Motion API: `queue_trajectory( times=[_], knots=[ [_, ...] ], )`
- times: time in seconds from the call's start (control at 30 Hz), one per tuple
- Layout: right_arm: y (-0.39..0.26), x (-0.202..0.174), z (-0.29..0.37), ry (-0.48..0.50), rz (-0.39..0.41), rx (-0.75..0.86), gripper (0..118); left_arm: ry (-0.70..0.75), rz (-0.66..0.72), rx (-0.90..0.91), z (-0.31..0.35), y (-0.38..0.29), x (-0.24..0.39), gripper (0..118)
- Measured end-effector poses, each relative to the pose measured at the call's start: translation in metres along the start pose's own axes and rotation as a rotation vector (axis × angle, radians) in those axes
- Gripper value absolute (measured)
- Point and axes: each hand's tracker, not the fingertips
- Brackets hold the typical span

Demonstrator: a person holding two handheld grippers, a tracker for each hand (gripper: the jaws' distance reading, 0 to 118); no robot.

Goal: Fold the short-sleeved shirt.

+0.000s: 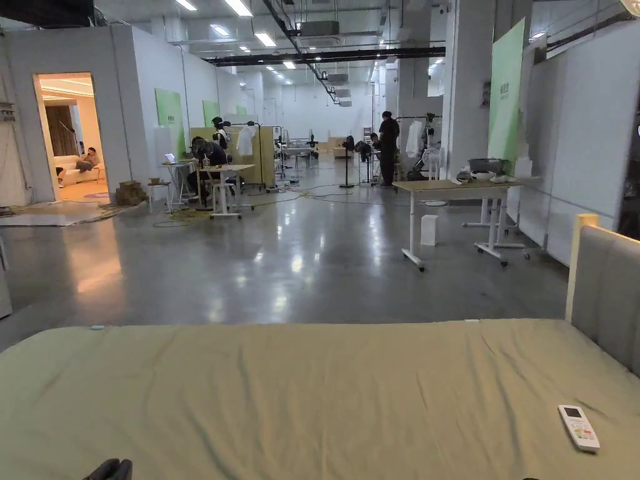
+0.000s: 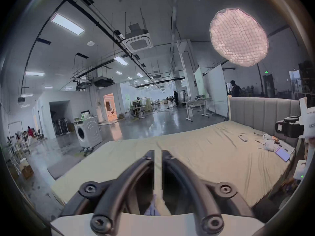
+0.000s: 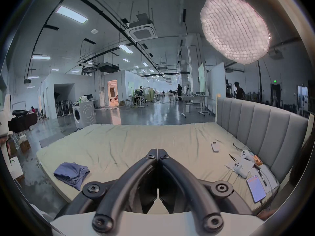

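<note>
While both grippers hang above the near edge of the bed [image 3: 119, 142], the shirt [image 3: 71, 172] lies in a crumpled blue heap near the bed's left edge, close to the near corner as I see it in the right gripper view. From the right gripper [image 3: 158, 152] it sits to the left and a little nearer to me. The left gripper [image 2: 158, 152] rides on that same side, so I judge it the nearer of the two, though I cannot say how close. A scrap of pale blue cloth shows low between the left jaws; whether it is the shirt I cannot tell.

The heap's long axis runs roughly along the near edge, slanting a little away toward the right. I judge the shirt not yet spread, so the next move is a reach leftward.

The right jaws are pressed together at the tips, holding nothing. The left jaws stand slightly parted, a thin gap between them, gripping nothing I can see.

The remote [image 1: 579, 427] and the phone [image 3: 256, 188] near the headboard [image 3: 262, 125] carry marks too small to read, and I leave the screen unread.
</note>
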Motion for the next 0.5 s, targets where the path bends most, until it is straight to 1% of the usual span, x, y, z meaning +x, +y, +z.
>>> queue_trajectory(
  times=[0.07, 0.1, 0.13, 0.2, 0.3, 0.37, 0.4, 0.5],
  knots=[
    [-0.003, -0.002, 0.007, 0.001, 0.013, 0.000, 0, -0.019, 0.094, 0.019, 0.008, -0.007, -0.003, 4],
    [-0.005, -0.003, 0.011, 0.003, 0.019, 0.006, 0, -0.039, 0.115, 0.020, 0.009, -0.010, -0.005, 4],
    [-0.007, -0.003, 0.015, 0.008, 0.020, 0.017, 0, -0.031, 0.119, 0.013, 0.009, -0.013, -0.006, 4],
    [-0.013, -0.002, 0.023, 0.038, 0.027, 0.077, 0, 0.002, 0.090, 0.057, 0.017, -0.014, -0.003, 4],
    [-0.017, -0.002, 0.029, 0.018, 0.014, 0.095, 0, -0.065, 0.136, 0.057, 0.017, -0.011, -0.002, 4],
    [-0.016, -0.001, 0.029, 0.018, 0.004, 0.093, 0, -0.077, 0.129, 0.041, 0.015, -0.007, 0.002, 4],
    [-0.016, -0.001, 0.029, 0.024, -0.014, 0.072, 0, -0.076, 0.119, 0.036, 0.014, -0.008, 0.005, 4],
    [-0.013, -0.005, 0.031, 0.016, 0.008, 0.081, 0, -0.102, 0.097, 0.018, 0.013, -0.011, 0.009, 4]
  ],
)
